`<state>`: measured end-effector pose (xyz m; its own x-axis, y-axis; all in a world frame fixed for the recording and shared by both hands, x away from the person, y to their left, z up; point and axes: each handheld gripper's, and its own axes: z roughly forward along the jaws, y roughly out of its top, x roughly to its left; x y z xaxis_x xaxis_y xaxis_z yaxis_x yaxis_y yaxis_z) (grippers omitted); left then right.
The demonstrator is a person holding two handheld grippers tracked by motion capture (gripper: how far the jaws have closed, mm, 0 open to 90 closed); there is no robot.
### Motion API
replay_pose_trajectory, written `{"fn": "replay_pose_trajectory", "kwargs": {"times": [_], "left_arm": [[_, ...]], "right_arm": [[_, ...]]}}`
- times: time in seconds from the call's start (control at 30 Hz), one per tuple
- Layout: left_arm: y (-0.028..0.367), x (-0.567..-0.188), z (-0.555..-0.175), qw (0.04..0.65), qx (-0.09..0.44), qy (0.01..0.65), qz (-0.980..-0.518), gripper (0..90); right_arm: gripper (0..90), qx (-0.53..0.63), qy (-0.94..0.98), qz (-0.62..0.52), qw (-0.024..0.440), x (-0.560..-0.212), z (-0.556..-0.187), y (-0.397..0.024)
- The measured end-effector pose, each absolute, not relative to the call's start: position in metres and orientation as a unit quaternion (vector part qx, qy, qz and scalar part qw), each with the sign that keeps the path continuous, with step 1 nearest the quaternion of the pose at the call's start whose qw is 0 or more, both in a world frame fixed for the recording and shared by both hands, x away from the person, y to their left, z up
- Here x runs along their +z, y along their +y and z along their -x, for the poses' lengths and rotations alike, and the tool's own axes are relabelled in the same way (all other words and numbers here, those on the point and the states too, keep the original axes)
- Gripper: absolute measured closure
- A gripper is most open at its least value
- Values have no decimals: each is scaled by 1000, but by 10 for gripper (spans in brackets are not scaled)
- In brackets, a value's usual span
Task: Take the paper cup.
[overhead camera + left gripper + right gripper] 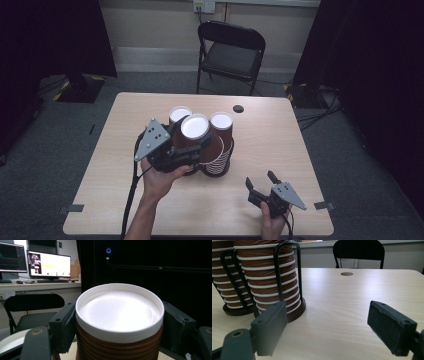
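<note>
- The left gripper (pixel 197 145) is clenched on a brown paper cup (pixel 195 127) with a white rim, held raised above the table (pixel 130 200) in front of the cup stacks.
- In the left gripper view its two black pads press the cup (pixel 119 322) from either side just under the rim; the cup's lower part is cut off by the bottom edge, so its base cannot be seen.
- Behind the held cup stand two more white-rimmed tops, one at the back left (pixel 179 114) and one at the right (pixel 221 121); the gripper and the held cup hide most of what is under them.
- The right stack sits in a black wire holder (pixel 217 162) on a dark round base; whether the held cup is clear of any stack below cannot be told.
- The right gripper (pixel 261 181) rests low near the table's front right corner, well apart from the stacks, jaws spread with nothing between them.
- In the right gripper view the ribbed stacks (pixel 272 277) are cut off at the top.
- A black folding chair (pixel 230 50) stands beyond the table.
</note>
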<state>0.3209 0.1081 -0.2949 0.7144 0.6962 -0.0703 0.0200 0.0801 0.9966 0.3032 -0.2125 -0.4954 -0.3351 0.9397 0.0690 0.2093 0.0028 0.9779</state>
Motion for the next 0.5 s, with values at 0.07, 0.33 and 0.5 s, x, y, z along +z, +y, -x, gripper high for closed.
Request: {"fn": "replay_pose_trajectory", "kwargs": {"times": [0.07, 0.33, 0.5], "left_arm": [[108, -300, -317, 674, 244, 280, -638, 236], [112, -318, -315, 669, 223, 297, -644, 235], [112, -328, -317, 676, 194, 311, -639, 235]], "right_arm": [[151, 533, 620, -463, 343, -495, -303, -212], [150, 532, 620, -463, 344, -495, -303, -212], [142, 532, 624, -461, 341, -495, -303, -211]]}}
